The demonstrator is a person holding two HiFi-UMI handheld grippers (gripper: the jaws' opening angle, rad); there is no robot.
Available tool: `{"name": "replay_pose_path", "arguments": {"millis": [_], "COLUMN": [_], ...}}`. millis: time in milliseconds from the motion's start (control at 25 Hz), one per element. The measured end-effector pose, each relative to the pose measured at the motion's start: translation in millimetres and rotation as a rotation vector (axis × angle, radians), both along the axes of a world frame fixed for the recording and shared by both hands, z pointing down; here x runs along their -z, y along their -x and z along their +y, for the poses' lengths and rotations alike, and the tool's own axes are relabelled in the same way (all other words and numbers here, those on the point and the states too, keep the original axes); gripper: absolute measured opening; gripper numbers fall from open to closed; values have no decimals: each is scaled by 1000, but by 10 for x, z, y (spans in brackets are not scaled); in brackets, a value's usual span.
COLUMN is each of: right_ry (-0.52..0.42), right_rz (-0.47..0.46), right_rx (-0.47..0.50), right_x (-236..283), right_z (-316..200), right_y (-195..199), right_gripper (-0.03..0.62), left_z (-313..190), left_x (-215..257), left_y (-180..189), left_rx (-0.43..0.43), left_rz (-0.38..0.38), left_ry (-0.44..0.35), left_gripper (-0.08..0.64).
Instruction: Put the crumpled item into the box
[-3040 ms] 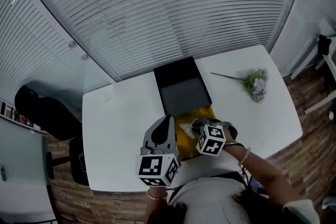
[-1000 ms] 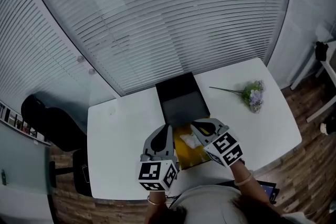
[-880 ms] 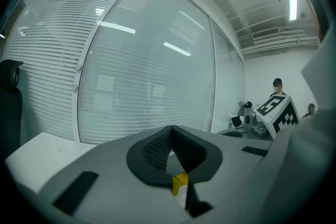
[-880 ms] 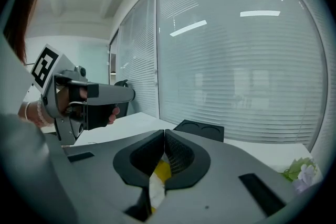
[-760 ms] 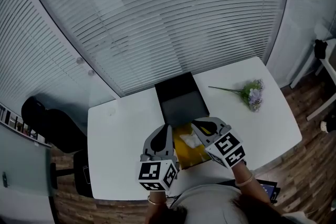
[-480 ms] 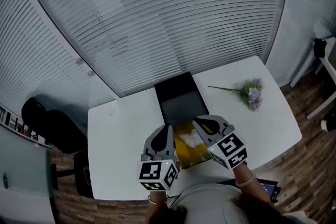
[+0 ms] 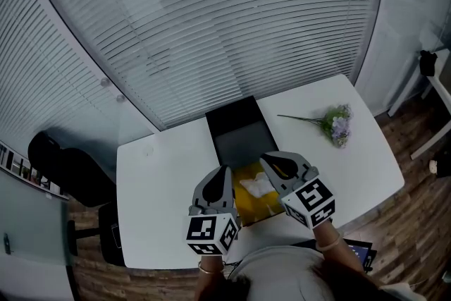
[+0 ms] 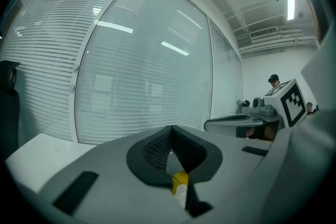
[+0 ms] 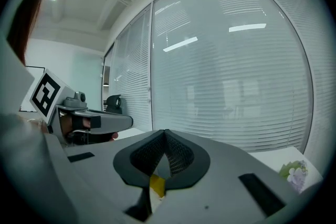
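**A:** Where is the crumpled item?

**B:** The white crumpled item (image 7: 255, 185) lies inside the yellow box (image 7: 252, 206), toward its far end. That end is near the black lid (image 7: 243, 125), which lies flat just behind the box.

**A:** And the grippers?

**B:** The left gripper (image 7: 224, 173) is at the box's left edge. Its jaws are pressed together with nothing between them (only a sliver of yellow shows through the gap below the tips). The right gripper (image 7: 266, 162) is over the box's far right corner, near the item. Its jaws are likewise closed and empty.

**A:** Anything else?

**B:** A flower sprig (image 7: 337, 125) lies on the white table (image 7: 162, 173), well to the right of the box.
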State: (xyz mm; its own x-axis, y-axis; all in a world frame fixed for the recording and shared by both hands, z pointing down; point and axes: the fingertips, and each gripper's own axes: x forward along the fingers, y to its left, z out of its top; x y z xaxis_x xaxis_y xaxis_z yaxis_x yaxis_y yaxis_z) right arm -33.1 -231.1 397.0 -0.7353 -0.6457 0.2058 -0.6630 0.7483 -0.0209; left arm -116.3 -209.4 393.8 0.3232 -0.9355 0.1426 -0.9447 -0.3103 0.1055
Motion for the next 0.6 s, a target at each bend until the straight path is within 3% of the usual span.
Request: {"name": "replay_pose_path", "arguments": {"millis": [600], "right_ry": [-18], "right_rz": [-2], "right_rx": [-32], "right_x": [78], "right_z": [-23], "right_y": [-56], "right_gripper": [26], "left_z": [-8], "left_x": [-31], "left_y": [-6], "left_rx": [-4], "left_rz": [3], "left_ry": [6], "left_gripper": [15]}}
